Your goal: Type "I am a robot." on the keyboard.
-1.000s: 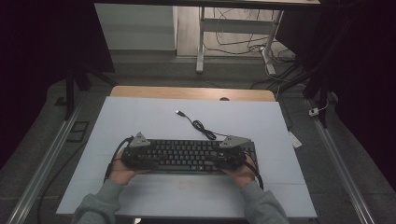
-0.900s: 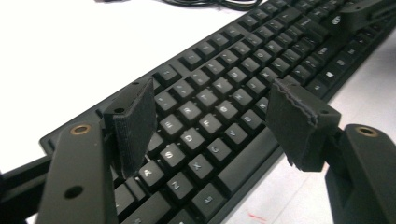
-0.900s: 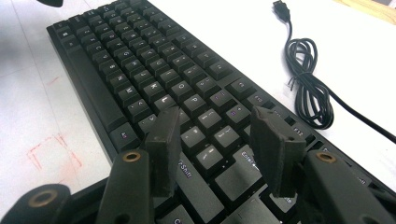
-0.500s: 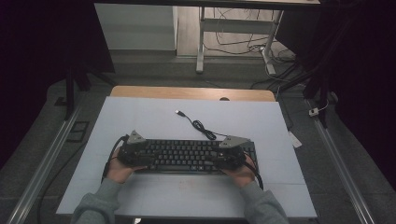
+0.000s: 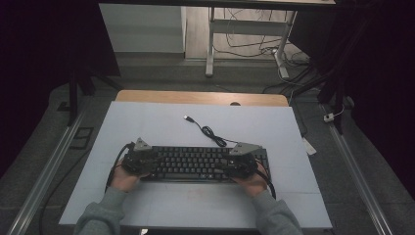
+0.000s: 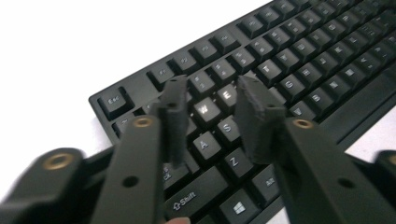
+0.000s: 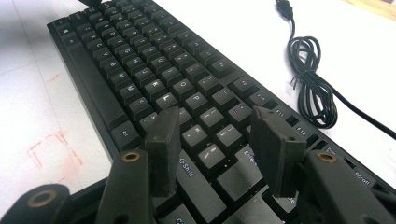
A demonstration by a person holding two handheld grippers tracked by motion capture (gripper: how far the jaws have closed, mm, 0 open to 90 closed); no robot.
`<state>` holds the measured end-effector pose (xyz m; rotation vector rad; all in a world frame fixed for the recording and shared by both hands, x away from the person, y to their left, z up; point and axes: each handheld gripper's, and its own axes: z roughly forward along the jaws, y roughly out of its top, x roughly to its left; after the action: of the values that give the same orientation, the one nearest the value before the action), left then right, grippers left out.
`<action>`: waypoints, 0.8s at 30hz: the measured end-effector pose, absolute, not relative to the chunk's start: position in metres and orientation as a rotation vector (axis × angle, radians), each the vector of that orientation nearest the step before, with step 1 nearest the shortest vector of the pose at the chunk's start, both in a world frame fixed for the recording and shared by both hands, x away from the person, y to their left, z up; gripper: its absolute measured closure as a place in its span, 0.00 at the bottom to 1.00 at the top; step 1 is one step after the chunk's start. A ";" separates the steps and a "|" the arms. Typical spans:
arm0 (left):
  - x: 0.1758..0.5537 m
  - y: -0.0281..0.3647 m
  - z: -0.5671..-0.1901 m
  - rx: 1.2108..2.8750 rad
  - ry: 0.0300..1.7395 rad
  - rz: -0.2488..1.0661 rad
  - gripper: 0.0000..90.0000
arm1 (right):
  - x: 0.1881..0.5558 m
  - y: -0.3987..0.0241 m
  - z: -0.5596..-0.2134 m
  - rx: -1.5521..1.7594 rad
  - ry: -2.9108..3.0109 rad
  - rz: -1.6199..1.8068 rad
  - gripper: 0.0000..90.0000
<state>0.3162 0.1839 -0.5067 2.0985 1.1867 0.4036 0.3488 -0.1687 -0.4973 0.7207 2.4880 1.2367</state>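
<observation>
A: Keyboard point(image 5: 195, 164), black, full-size with pale legends, lies flat near the 6 o'clock edge of the pale tabletop point(image 5: 147, 122). Its cable point(image 5: 210, 132) coils off toward 12 o'clock and ends in a loose USB plug point(image 5: 187, 118).

B: How would it handle?

A: Stiff and fairly light, I'd judge, but long, so it could tip if lifted by one end. Take it by both short ends, on the case rather than the keycaps, which may pop off.

B: And the tongs?

A: Left tongs point(image 6: 210, 93) sit over the 9 o'clock end, above the W and S keys; the jaws have just been closing, yet they pinch nothing. Right tongs point(image 7: 215, 126) hover spread over the 3 o'clock end near Enter, also empty.
</observation>
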 end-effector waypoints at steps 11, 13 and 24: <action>0.319 0.182 -0.515 2.167 1.204 0.392 0.99 | 0.349 -0.169 -0.498 0.724 2.490 1.228 0.59; 0.319 0.181 -0.515 2.172 1.202 0.394 0.98 | 0.349 -0.169 -0.498 0.723 2.489 1.228 0.59; 0.320 0.181 -0.517 2.184 1.199 0.380 0.98 | 0.350 -0.169 -0.498 0.722 2.490 1.221 0.58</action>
<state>0.3198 0.1806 -0.5168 2.1836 1.1987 0.3796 0.3497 -0.1690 -0.4984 0.7219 2.4901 1.2206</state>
